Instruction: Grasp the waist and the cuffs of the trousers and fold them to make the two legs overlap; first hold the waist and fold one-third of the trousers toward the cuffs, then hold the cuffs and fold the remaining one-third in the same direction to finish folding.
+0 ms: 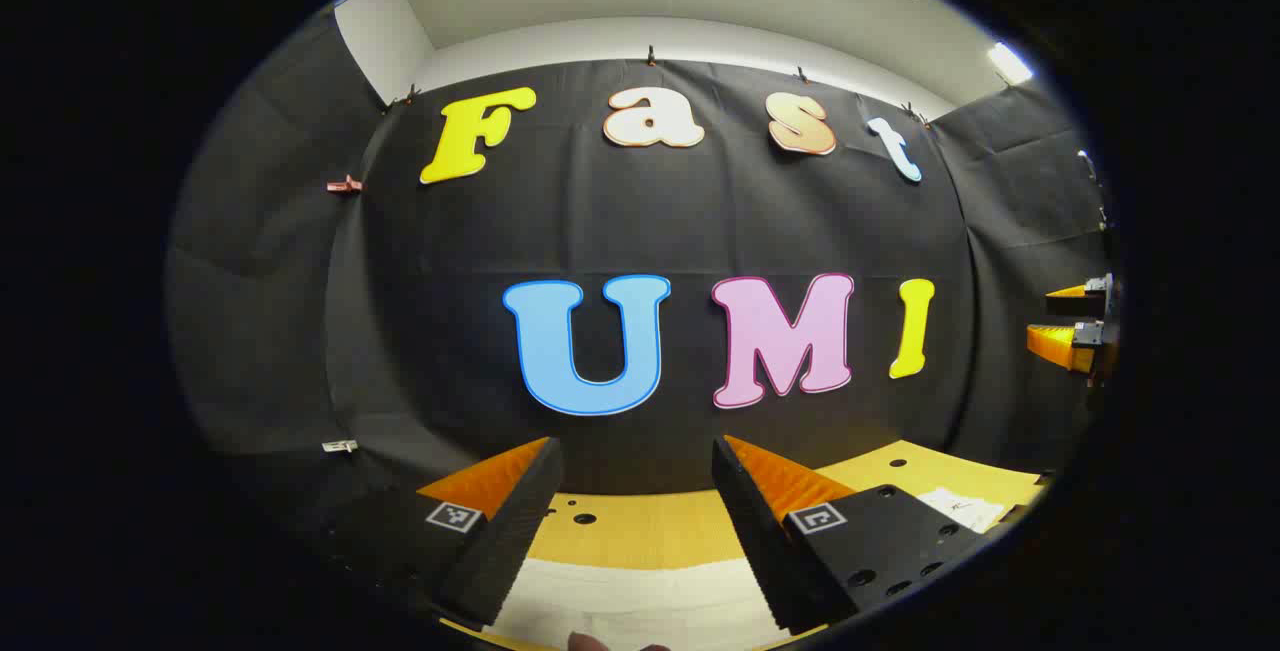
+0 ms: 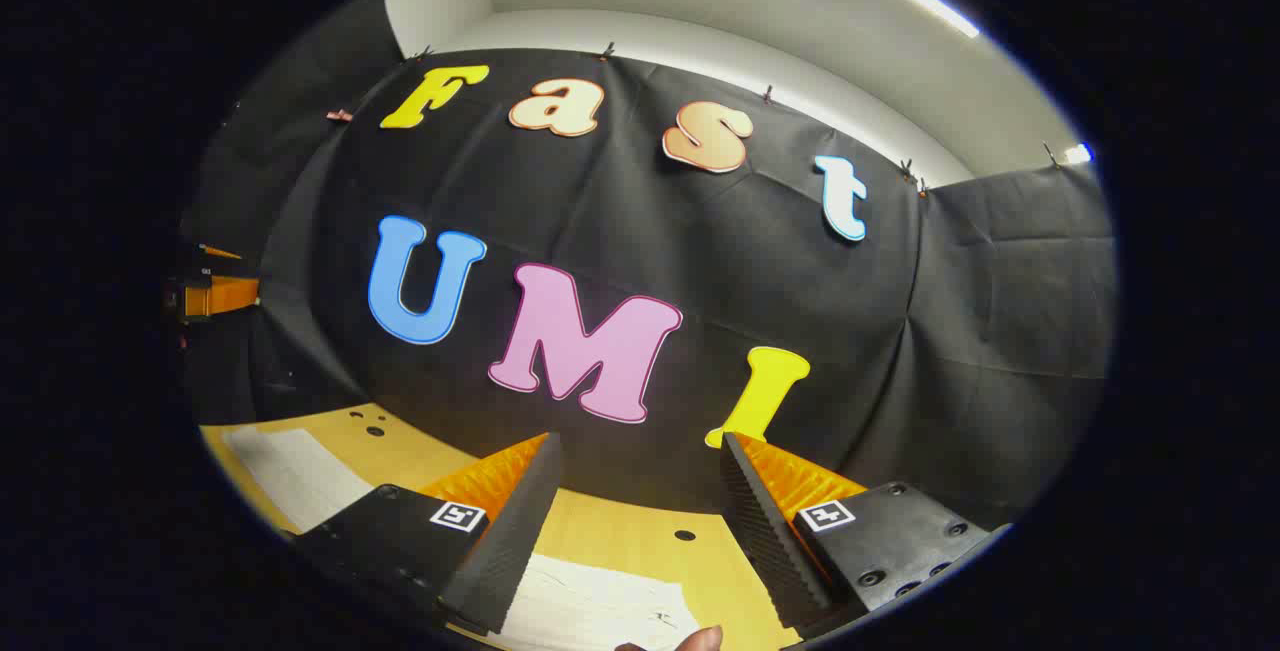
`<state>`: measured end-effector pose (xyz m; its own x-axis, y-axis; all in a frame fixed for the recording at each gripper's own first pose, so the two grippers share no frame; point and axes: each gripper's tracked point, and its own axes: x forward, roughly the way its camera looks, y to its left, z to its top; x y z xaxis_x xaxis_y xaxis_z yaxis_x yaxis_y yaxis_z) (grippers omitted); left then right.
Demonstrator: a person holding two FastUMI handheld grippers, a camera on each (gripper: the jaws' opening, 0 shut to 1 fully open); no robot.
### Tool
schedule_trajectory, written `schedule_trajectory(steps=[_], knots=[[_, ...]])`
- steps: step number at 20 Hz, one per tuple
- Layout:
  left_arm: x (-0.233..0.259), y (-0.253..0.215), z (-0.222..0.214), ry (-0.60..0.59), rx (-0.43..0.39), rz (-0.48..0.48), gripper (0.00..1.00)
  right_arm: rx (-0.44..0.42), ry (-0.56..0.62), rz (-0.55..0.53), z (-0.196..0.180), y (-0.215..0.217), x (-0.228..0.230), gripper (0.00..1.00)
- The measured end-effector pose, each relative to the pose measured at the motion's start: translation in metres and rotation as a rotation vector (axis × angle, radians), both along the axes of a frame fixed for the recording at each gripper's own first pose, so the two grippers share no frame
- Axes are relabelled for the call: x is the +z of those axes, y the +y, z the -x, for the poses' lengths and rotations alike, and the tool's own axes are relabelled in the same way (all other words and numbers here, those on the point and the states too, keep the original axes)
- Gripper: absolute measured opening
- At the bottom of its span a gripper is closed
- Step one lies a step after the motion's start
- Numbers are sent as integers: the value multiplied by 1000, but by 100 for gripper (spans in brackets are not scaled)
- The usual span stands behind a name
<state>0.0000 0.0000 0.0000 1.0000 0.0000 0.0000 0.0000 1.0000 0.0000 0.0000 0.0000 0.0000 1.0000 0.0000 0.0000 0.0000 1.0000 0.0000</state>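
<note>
The left tongs (image 1: 637, 491) are held level above the bench (image 1: 640, 531), pointing at the booth's black wall, fingers spread wide with nothing between them. Below the gap lies a pale, white cloth (image 1: 630, 601), apparently the trousers, at the bench's near edge. The right tongs (image 2: 640, 491) are raised too, rolled slightly to one side, also gaping wide and empty; white fabric (image 2: 600, 606) lies beneath them, and a fingertip (image 2: 700, 639) shows at the bottom edge. The other tongs (image 1: 1075, 326) appear far off at the left gripper view's right edge.
</note>
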Motion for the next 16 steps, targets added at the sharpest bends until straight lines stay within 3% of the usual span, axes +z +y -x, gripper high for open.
schedule_trajectory(steps=[4,9,16], knots=[[-34,12,3,48,7,-9,95,14,50,34,7,19,-20,98],[-73,11,8,90,-22,-92,95,44,100,79,16,40,-45,98],[-124,14,18,171,-56,-117,96,44,184,122,27,45,-84,97]])
